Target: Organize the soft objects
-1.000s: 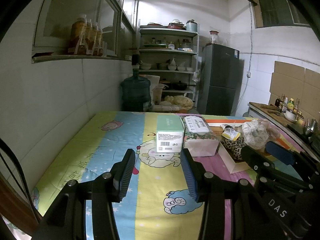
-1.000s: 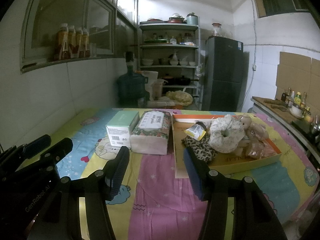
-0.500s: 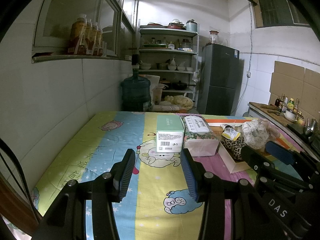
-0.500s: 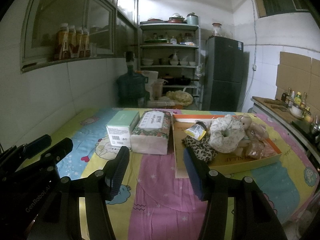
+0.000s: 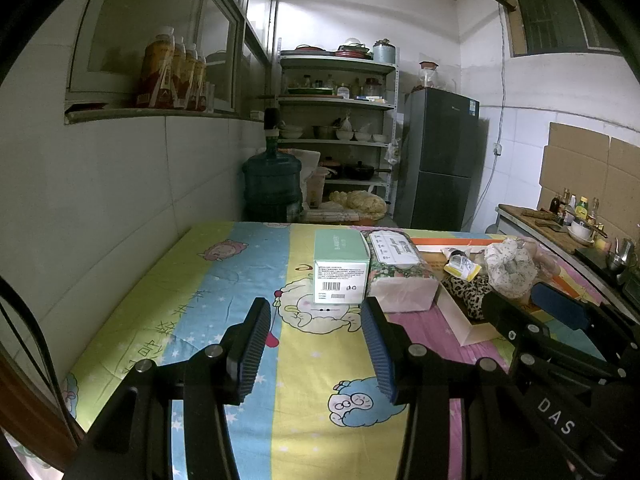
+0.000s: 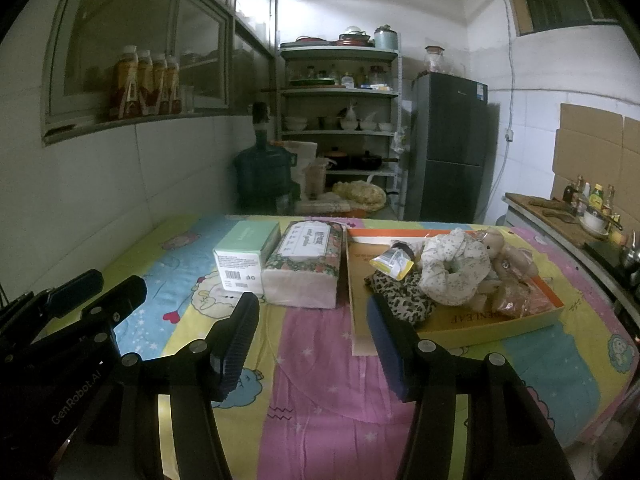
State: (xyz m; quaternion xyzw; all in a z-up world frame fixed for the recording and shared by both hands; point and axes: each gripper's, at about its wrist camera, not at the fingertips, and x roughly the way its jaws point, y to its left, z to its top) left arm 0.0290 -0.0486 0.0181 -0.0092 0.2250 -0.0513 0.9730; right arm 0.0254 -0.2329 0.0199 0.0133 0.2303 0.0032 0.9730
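Above the worktop's (image 6: 320, 360) near edge, the left claw (image 5: 316, 344) and right claw (image 6: 312, 340) hung wide open, empty; the cardboard tray (image 6: 492, 326) held soft toys (image 6: 456, 276).

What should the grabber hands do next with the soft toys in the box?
Probably move the right gripper forward to the leopard-print cloth, the nearest soft thing in the cardboard tray. Both it and the left gripper are open, empty and short of everything.
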